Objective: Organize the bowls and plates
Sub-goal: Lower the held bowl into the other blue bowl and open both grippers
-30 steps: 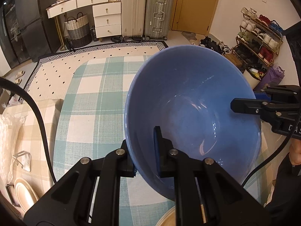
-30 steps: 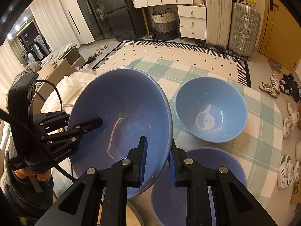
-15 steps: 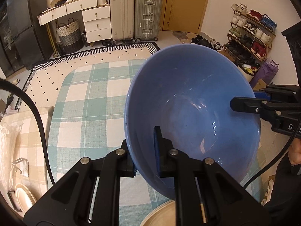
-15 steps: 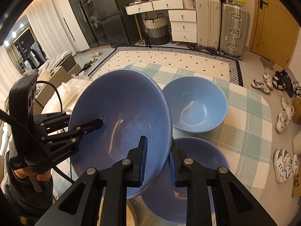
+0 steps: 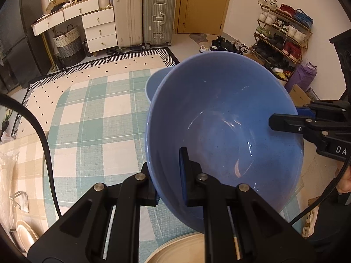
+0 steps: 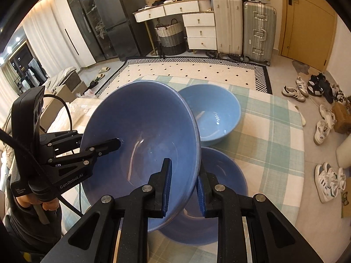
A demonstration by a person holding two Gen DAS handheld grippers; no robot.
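Slippage is the main risk: the large blue bowl (image 6: pixel 140 144) hangs in the air, tilted, held only by thin glazed rim between two pairs of pads, and any twist of one hand against the other could lever the rim out of a grip. Nearest in the right wrist view, the right gripper (image 6: pixel 183 191) has its jaws closed most of the way onto the bowl's near-right rim, one blue pad inside the wall and one outside. In the left wrist view the left gripper (image 5: pixel 169 176) is clamped tight on the opposite rim in the same way, one finger inside and one outside, so the bowl sits between the two grippers, its hollow facing both cameras. Just under the raised bowl, a second blue bowl (image 6: pixel 221 175) rests on the checked tablecloth (image 6: pixel 269 144); if the carried bowl dips or is released unevenly, its base could strike that rim and chip it. A cream plate (image 5: pixel 175 249) lies at the table's near edge below the left gripper, another thing to hit if the bowl drops. Farther back stands a lighter blue bowl (image 6: pixel 215 111), close beside the raised rim, and a sideways swing could knock it. Beyond the table lies a patterned rug (image 6: pixel 190 70).
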